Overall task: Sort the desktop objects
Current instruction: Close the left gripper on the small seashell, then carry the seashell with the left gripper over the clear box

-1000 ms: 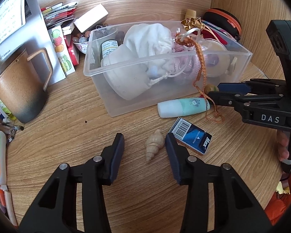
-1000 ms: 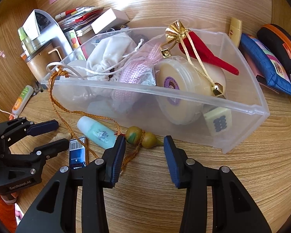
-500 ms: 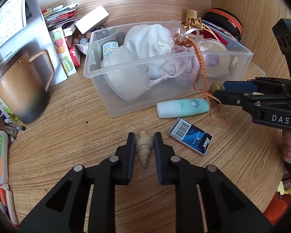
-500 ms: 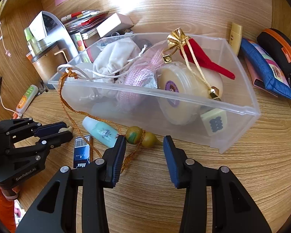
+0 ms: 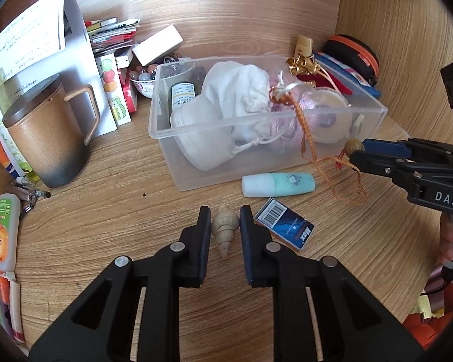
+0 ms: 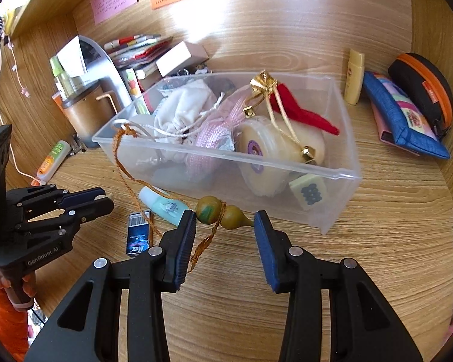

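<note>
The small tan spiral seashell (image 5: 225,230) lay on the wooden desk (image 5: 111,181), just in front of the clear plastic storage bin (image 5: 196,178) and beside the blue staple box (image 5: 284,227) and the mint-green tube (image 5: 277,184). Your left gripper (image 5: 225,226) had its jaws drawn narrow around the shell, both pads at its sides, though whether they truly pressed on it could not be told from the left wrist view; the shell's tip pointed back toward you, so the pads met its broad whorls, likely the surest place to pinch. Your right gripper (image 6: 225,229) stood with jaws wide, the olive-green gourd charm (image 6: 220,212) resting between them, its left end touching or nearly touching the left pad and its right tip apart from the other. The charm's orange braided cord (image 6: 122,157) ran up over the bin's rim, which probably explains why the charm sat so close against the bin wall. By my judgement you were set to lift the shell into the bin; the cord could snag if the gourd were pulled carelessly.
</note>
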`<state>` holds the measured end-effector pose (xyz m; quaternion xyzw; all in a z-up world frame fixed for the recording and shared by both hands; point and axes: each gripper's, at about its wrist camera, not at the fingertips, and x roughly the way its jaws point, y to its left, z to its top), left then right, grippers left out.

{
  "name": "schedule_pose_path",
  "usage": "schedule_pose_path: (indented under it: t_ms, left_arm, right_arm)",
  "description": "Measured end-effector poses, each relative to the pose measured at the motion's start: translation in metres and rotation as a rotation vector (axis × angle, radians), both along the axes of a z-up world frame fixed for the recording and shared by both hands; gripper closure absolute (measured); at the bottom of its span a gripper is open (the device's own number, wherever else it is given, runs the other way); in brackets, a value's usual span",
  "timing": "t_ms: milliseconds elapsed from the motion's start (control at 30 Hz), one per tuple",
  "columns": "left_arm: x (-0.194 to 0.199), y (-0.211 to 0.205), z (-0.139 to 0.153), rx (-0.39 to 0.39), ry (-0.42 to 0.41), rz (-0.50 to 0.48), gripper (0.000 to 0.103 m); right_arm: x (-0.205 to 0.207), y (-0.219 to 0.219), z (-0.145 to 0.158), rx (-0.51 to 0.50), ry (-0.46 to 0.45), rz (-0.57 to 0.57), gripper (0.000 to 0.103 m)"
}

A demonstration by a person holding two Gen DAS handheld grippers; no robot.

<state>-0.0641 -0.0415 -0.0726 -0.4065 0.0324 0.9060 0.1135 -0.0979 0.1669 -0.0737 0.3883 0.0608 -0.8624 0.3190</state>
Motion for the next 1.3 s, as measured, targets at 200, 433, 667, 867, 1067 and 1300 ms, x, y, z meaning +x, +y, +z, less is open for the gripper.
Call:
schedule_pose_path:
  t_ms: [200,433,667,867,1067,1300]
  left_arm:
    - [0.004,0.000,0.010,0.027,0.024,0.018,0.085]
    - [0.006,-0.001,0.025,0.055,0.064,0.038,0.085]
    - [0.008,-0.001,0.040,0.054,0.107,0.048,0.085]
    - [0.007,-0.003,0.050,0.050,0.136,0.058,0.085]
    - [0.004,-0.007,0.060,0.074,0.158,0.067,0.085]
    - [-0.006,-0.007,0.070,0.087,0.179,0.063,0.085]
  right_arm:
    - [0.005,0.009,0.014,-0.024,0.028,-0.003,0.066]
    - [0.011,0.018,0.031,-0.043,0.069,0.007,0.066]
    - [0.012,0.022,0.046,-0.054,0.109,0.022,0.066]
    - [0.008,0.022,0.055,-0.051,0.128,0.026,0.066]
    - [-0.001,0.025,0.060,-0.052,0.140,0.020,0.066]
    - [-0.014,0.025,0.062,-0.054,0.143,0.014,0.066]
